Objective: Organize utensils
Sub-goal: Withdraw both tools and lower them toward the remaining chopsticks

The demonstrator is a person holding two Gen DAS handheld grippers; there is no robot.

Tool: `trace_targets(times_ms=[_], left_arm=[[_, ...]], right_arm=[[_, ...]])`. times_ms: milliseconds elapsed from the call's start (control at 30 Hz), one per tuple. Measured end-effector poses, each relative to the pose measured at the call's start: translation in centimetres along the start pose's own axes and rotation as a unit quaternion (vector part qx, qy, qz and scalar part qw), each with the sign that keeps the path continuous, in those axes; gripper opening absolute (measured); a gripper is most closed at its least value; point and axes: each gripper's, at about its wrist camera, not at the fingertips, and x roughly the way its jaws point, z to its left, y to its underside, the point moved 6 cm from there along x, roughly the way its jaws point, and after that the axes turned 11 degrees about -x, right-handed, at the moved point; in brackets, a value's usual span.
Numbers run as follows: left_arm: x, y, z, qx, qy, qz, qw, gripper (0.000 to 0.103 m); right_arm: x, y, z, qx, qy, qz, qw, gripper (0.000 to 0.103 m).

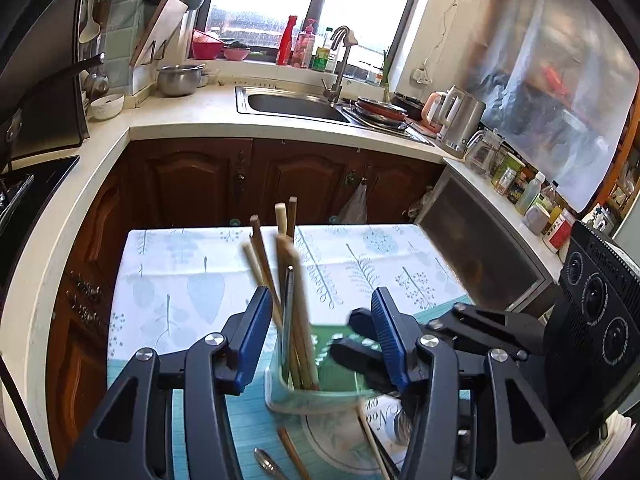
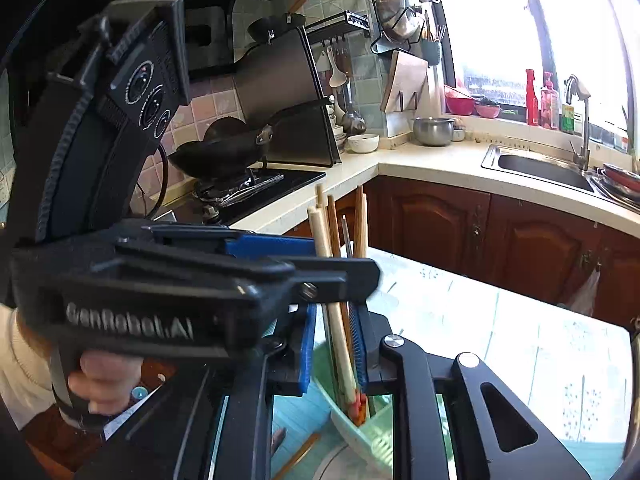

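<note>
Chopsticks in holder, both grippers at bundle.
L gripper [image 1: 320, 308] spread, pads clear of wooden chopsticks [image 1: 298, 300] standing in pale-green plastic holder [image 1: 312, 398]; R gripper [image 2: 334, 344] pads narrowly apart around bundle.

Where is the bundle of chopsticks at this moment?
In the left wrist view the chopsticks stand upright in the green holder on the table, low centre, between the left gripper's blue pads.

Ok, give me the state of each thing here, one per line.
Chopsticks: standing bunched in the holder, tips up.
Holder: upright on the table, holding chopsticks.
Left gripper: open, chopsticks between its fingers.
Right gripper: narrowly open around the chopsticks.
Spoon: lying on the mat.
</note>
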Motion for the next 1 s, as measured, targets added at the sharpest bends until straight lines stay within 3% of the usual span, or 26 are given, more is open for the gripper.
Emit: trace_targets(times_ms=[333,433,600,767,1000], left_arm=[[-3.9,3.7,0.7,-0.016,-0.019,0.008,0.9997,0.051],[-4.9,5.7,0.3,-0.017,-0.029,0.011,0.9994,0.059],[-5.7,9.9,-0.3,-0.024,-0.041,0.023,0.9986,0.061],[-3.8,15.0,-0.6,-0.057,-0.024,0.074,0.9954,0.061],[0.9,20.6,-1.4,-0.089,-0.018,0.150,0.9845,0.061]], right_arm=[[-5.4,5.6,1.1,0.061,-0.025,0.038,0.997,0.023],[-7.0,8.5,1.5,0.084,-0.025,0.074,0.993,0.023],[-8.5,13.6,1.8,0.134,-0.019,0.137,0.981,0.023],[-9.8,19.1,2.0,0.179,-0.009,0.180,0.967,0.023],[-10.1,22.8,1.9,0.213,0.000,0.197,0.957,0.023]])
